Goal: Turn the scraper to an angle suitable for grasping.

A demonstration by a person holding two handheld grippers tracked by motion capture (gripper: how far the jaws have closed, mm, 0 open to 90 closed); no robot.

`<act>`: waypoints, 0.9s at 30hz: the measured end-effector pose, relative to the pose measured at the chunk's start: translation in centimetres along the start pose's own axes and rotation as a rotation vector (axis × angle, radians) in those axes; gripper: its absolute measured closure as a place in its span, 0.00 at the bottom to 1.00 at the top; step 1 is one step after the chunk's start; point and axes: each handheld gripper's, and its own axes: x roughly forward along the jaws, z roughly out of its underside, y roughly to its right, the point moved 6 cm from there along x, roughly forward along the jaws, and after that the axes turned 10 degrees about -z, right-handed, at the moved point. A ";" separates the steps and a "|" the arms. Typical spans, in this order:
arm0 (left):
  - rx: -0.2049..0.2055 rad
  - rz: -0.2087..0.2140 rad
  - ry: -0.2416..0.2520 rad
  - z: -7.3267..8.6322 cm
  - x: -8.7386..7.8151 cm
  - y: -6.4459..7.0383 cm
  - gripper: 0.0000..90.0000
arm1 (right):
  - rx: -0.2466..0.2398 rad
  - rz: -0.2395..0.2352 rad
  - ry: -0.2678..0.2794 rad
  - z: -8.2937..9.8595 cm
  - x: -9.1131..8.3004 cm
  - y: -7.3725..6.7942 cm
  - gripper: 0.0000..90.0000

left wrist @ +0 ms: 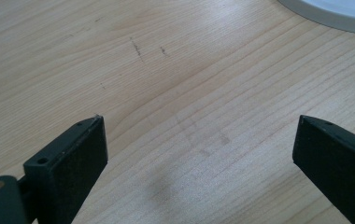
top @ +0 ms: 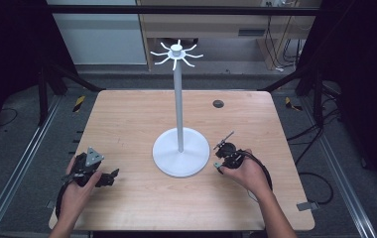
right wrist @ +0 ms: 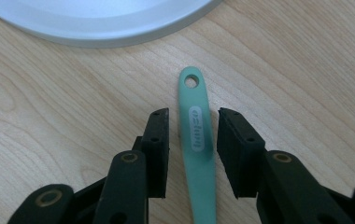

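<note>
A teal utensil handle [right wrist: 196,140] with a hole at its end lies flat on the wooden table [top: 127,119], pointing at the round base [right wrist: 96,23] of a white stand [top: 179,109]. My right gripper [right wrist: 193,114] is open, one jaw on each side of the handle with a thin gap to each. The rest of the utensil is hidden under the gripper. In the high view my right gripper [top: 221,161] sits just right of the base. My left gripper [top: 109,177] rests at the front left, open wide [left wrist: 199,123] over bare wood.
The stand's tall pole carries a ring of small hooks [top: 176,53] on top. Its base [top: 181,151] lies between the two grippers. A dark round grommet [top: 218,103] is set in the table at the back right. Cables trail on the floor at the right.
</note>
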 end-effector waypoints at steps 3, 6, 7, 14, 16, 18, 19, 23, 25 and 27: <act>-0.001 0.000 0.000 0.0 0.0 0.0 0.03 | 0.010 0.000 -0.005 0.0 0.1 0.2 0.73; -0.001 0.001 0.000 0.0 0.0 0.0 0.03 | 0.010 -0.002 -0.010 0.0 0.3 0.4 0.74; 0.000 0.001 0.000 0.0 0.0 0.0 0.03 | 0.009 -0.002 -0.011 0.0 0.3 0.4 0.75; 0.000 0.000 -0.001 0.0 0.0 0.0 0.03 | 0.012 -0.005 -0.021 0.0 0.5 0.4 0.78; 0.001 0.001 -0.001 0.0 0.0 0.0 0.03 | 0.025 -0.007 -0.023 0.0 0.6 0.3 0.79; 0.002 0.001 -0.001 0.0 0.0 0.0 0.03 | 0.022 -0.008 -0.022 -0.1 0.6 0.3 0.80; 0.002 0.001 -0.002 0.0 0.0 0.0 0.03 | 0.012 -0.008 -0.023 -0.2 0.6 0.3 0.80; 0.002 0.001 -0.002 0.0 0.0 0.0 0.03 | 0.000 0.004 -0.031 -0.2 0.5 0.3 0.82; 0.001 0.001 -0.003 0.0 0.0 0.0 0.03 | 0.008 -0.008 -0.003 -0.3 0.1 0.2 0.82; 0.002 0.002 -0.003 0.1 0.0 0.0 0.03 | 0.019 -0.010 0.054 -0.4 -1.1 0.2 0.82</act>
